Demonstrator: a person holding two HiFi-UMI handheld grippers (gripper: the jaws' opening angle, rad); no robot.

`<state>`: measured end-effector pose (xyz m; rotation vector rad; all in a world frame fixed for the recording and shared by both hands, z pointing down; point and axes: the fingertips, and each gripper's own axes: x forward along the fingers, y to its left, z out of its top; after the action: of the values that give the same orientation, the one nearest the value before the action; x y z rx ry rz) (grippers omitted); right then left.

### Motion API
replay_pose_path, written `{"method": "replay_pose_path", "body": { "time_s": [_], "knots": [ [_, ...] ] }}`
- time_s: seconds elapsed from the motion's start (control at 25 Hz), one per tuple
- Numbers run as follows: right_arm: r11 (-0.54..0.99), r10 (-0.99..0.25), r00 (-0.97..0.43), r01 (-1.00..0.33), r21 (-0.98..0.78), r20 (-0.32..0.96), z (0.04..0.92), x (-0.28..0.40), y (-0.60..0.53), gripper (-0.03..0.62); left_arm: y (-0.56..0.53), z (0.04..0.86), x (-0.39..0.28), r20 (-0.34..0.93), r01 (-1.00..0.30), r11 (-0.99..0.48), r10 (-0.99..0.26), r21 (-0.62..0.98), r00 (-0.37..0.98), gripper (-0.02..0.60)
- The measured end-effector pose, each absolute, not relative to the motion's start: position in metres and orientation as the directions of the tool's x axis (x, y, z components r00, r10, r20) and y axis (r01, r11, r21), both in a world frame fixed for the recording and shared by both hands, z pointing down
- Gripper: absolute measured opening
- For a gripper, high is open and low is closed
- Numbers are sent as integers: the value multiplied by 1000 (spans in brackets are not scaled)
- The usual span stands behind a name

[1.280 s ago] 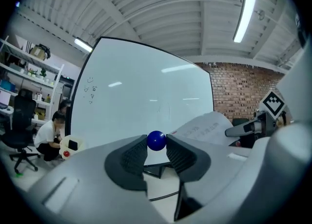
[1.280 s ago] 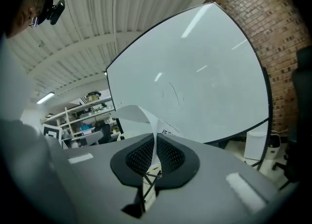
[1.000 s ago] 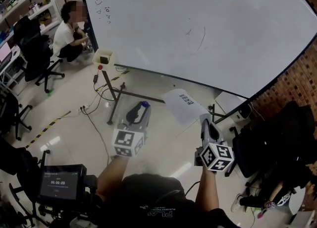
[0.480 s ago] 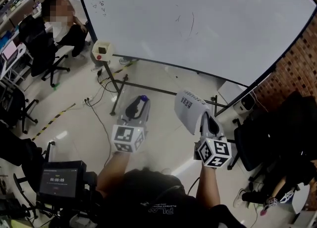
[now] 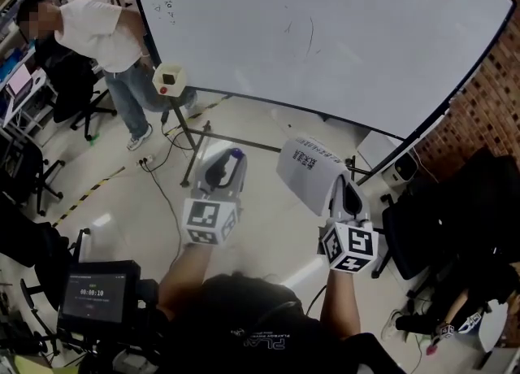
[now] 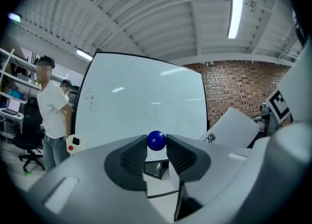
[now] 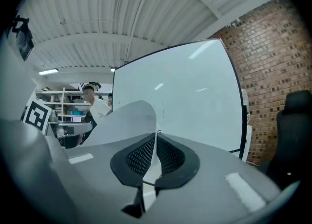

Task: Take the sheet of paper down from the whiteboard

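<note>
– Hanging where, the sheet of paper [image 5: 307, 171]?
– Clear of the whiteboard [image 5: 349, 39], below its lower edge; it curls up out of the right gripper [image 7: 155, 156], whose jaws are pinched together on its edge.
– And the left gripper [image 6: 156, 152]?
– Near the right one; jaws clamped on a small blue ball [image 6: 156, 140]; a person in a white shirt [image 5: 101, 31] stands by the board's left end.

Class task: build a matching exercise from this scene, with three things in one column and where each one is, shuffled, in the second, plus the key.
Things:
1. sheet of paper
2. blue ball
3. whiteboard

Places:
A. gripped between the jaws of the left gripper
B. upright on its stand, beyond both grippers
C. pinched in the jaws of the right gripper

Pairs: 1-C, 2-A, 3-B
</note>
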<state>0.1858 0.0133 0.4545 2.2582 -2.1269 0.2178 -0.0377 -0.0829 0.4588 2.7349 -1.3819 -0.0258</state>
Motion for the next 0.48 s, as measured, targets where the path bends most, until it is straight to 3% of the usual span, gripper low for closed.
{"method": "replay_pose_path", "body": {
  "time_s": [0.48],
  "knots": [
    [-62,-995,60,-998,-15,77,439,177,18,12,-76,445,-32,1,-806,-589,-807,58,590,123]
  ]
}}
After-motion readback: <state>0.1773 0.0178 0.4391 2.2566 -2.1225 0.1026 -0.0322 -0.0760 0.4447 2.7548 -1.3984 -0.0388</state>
